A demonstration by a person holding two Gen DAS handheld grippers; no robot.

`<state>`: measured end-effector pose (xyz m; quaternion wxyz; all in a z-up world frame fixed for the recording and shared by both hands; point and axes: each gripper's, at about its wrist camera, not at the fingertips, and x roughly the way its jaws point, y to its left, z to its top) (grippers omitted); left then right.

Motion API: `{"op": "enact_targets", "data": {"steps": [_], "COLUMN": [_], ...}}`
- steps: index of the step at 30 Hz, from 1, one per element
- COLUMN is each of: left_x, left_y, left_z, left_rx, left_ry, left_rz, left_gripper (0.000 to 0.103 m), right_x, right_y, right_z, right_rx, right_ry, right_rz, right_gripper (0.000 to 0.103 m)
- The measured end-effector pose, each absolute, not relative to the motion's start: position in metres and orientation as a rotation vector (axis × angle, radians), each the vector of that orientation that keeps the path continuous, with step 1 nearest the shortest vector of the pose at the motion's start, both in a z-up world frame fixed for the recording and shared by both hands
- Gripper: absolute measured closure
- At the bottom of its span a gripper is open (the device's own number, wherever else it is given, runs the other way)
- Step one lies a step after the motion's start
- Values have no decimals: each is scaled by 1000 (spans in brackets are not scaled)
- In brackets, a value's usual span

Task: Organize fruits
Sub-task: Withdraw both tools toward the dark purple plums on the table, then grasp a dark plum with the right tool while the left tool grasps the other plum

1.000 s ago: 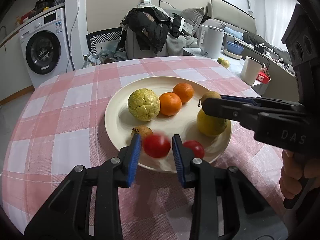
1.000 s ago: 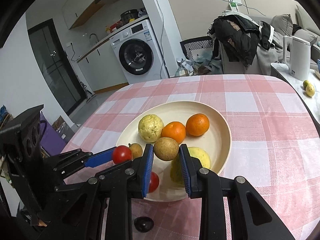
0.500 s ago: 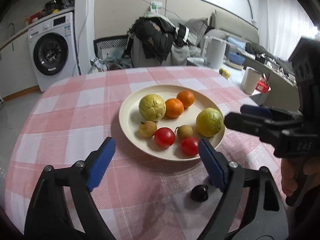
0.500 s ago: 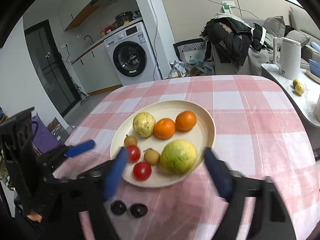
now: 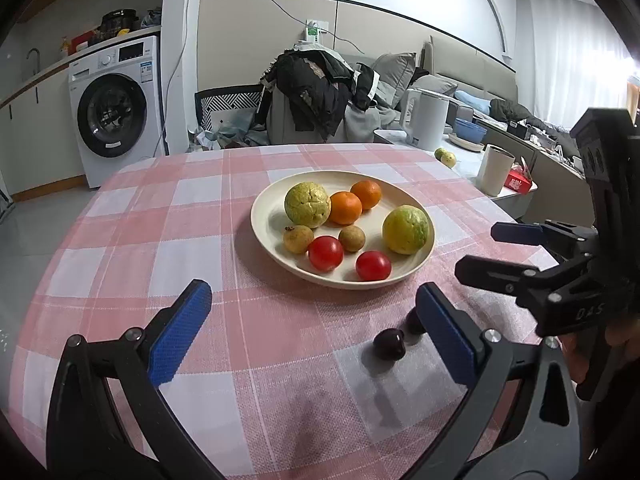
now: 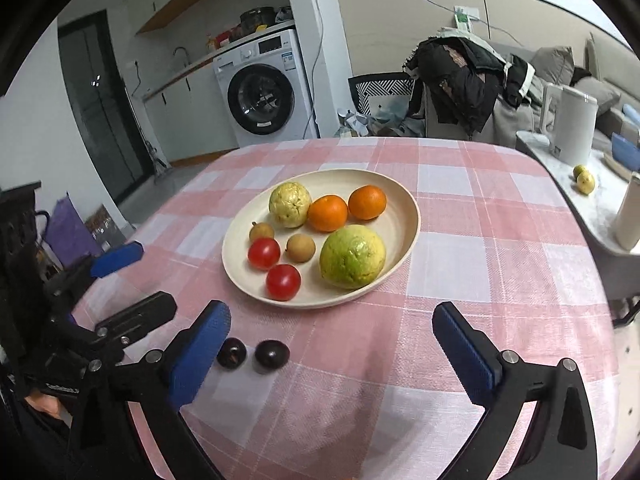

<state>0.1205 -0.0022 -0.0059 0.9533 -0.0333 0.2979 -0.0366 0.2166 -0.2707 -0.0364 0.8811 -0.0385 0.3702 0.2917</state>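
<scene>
The cream plate (image 6: 404,200) sits on the pink-and-white checked tablecloth (image 6: 480,248) and serves as the anchor for everything else: on its far side lie a pale bumpy yellow-green fruit (image 6: 289,204) and two oranges (image 6: 347,207) side by side, the nearer orange touching the bumpy fruit; on its near right side rests a larger green-yellow fruit (image 6: 353,256); towards its near left edge lie two red tomatoes (image 6: 274,267) with two small brown fruits (image 6: 280,241) among them, none of them stacked. Off the plate, on the cloth just in front of its near left rim, two dark round fruits (image 6: 252,353) lie next to each other. The right gripper (image 6: 332,354) hangs in front of the plate's near rim with its blue-padded jaws spread wide after just opening, nothing between them; one dark fruit sits just beside its left pad. The left gripper (image 5: 316,330) is likewise released, jaws having just swung apart and gripping nothing, held back from the plate's near rim; a dark fruit lies just inside its right pad without being pressed. Beyond the plate stand a washing machine (image 6: 264,96) and a white kettle (image 6: 572,124)
</scene>
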Motion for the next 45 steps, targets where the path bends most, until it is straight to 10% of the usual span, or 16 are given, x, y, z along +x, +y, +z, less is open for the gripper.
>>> {"op": "enact_targets", "data": {"steps": [25,45], "left_x": [123,127], "left_y": [-5,3], "left_z": [-13,-18], "left_rx": [-42,-93], "left_ry": [639,645], "left_rz": [-51,-64], "left_gripper": [1,1], "right_x": [206,198], "right_y": [-253,-226], "right_z": [-69,-83], "right_rx": [-257,-340], "right_ry": [886,911], "right_rz": [610,637], "right_gripper": [2,40]}}
